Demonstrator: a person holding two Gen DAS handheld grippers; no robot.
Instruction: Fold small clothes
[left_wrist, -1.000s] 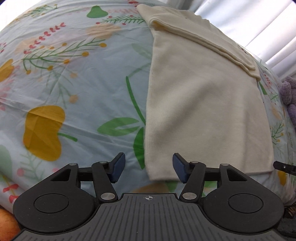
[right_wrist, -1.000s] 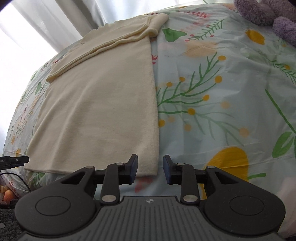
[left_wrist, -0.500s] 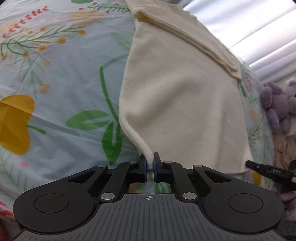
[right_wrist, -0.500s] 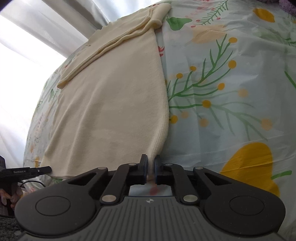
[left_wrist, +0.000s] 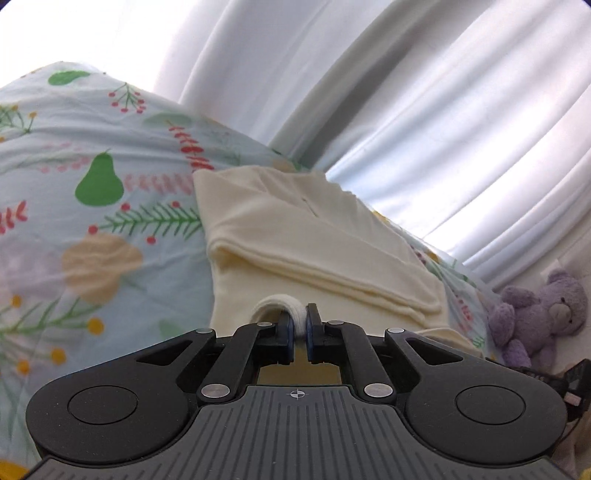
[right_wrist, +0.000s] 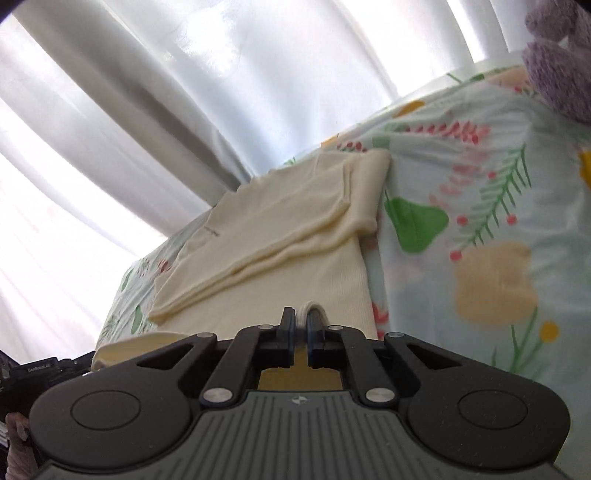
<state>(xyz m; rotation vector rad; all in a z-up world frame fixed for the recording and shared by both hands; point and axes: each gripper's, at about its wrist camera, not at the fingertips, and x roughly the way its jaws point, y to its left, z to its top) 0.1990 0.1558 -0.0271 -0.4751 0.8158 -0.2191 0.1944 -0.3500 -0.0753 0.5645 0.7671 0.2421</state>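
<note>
A cream knit garment (left_wrist: 295, 236) lies on a floral bedsheet (left_wrist: 92, 221), its sleeves folded across the far end. My left gripper (left_wrist: 300, 332) is shut on the garment's near left hem corner, which bulges up between the pads. My right gripper (right_wrist: 302, 326) is shut on the near right hem corner of the same garment (right_wrist: 295, 229). Both corners are lifted off the bed and carried toward the far end. The hem between the grippers is hidden under the gripper bodies.
White curtains (left_wrist: 406, 92) hang behind the bed's far edge. A purple teddy bear (left_wrist: 543, 314) sits at the right of the bed; part of it also shows in the right wrist view (right_wrist: 561, 55). Bare floral bedsheet (right_wrist: 480, 258) lies on both sides of the garment.
Both grippers closed on the hem corners, then lifted them and moved forward over the garment; the views tilted up to show the curtains.
</note>
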